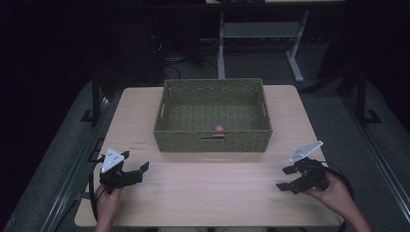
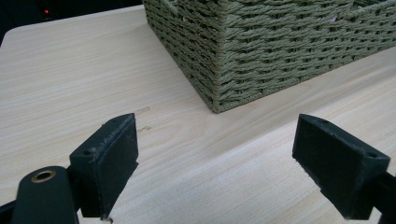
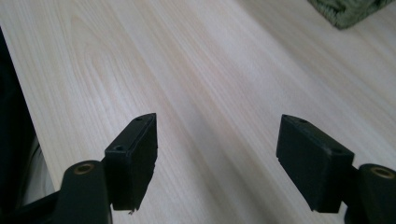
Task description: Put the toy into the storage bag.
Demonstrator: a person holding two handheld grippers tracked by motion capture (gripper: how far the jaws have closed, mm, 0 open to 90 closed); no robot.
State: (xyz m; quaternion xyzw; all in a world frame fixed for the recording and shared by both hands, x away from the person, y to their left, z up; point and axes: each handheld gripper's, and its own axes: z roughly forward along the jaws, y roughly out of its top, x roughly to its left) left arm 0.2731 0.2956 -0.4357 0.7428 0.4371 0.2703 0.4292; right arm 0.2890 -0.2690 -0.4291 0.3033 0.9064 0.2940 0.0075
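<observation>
A green woven basket (image 1: 167,129) stands at the middle back of the light wooden table (image 1: 212,188). A small pink object (image 1: 219,129) lies inside it against the near wall. My left gripper (image 1: 135,162) hovers near the front left of the table, open, with nothing between its jaws; the left gripper view looks at the basket's near corner (image 2: 217,84). My right gripper (image 1: 285,178) is at the front right, open and holding nothing; in its own view the jaws stand wide over bare wood, with a basket corner (image 3: 348,11) at the top right.
The table's front edge lies just below both hands. Beyond the table's far edge there is a dark floor and a white desk frame (image 1: 295,60). Bare wood lies between the two grippers in front of the basket.
</observation>
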